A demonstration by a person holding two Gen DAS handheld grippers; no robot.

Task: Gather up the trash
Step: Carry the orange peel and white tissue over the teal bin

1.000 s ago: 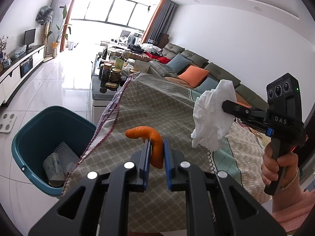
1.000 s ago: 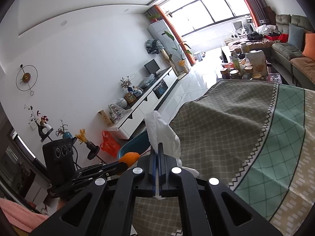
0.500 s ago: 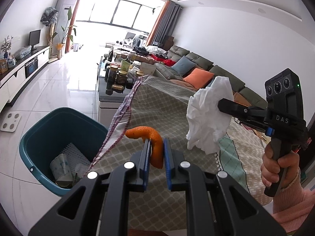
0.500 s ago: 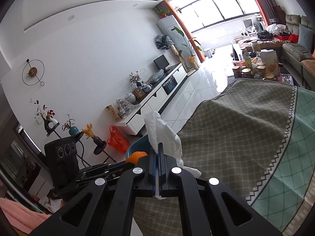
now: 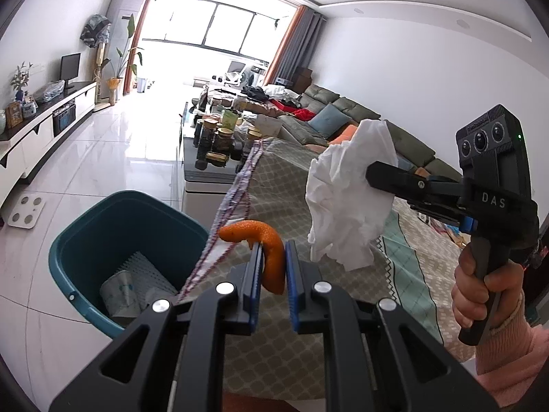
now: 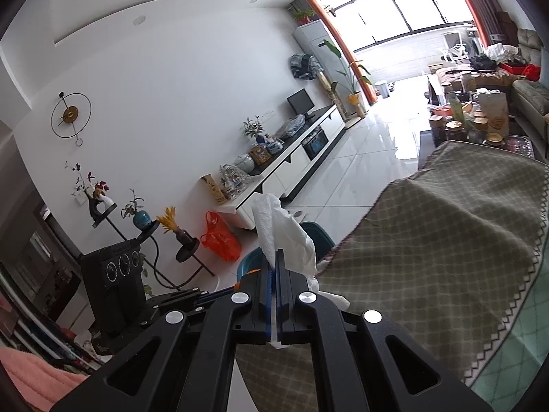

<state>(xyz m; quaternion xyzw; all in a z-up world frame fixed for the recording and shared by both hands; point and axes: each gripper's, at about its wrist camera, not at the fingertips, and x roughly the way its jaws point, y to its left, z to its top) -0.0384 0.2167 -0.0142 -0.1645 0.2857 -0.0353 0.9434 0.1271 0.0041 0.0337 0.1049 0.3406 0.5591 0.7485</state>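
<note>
The left gripper is pointing forward and slightly down over the near edge of the cloth-covered table, its blue pads nearly closed and pinching a curled strip of orange peel that is sticking up and arching to the left. The right gripper is reaching in from the right side of the left view, held level by a hand wrapped around its grip, a pink sleeve showing below it. Its jaws are clamped tight on a crumpled white tissue, which is hanging in the air above the tablecloth, just right of the peel. In the right view the tissue is poking up between the closed blue pads. The teal bin is standing on the tiled floor at the table's left edge, with paper trash already lying inside. Compared with a second ago, the tissue is sitting further left in the left view and closer to the peel, and the bin is showing nearer the centre; the left gripper is keeping the same hold on the peel.
</note>
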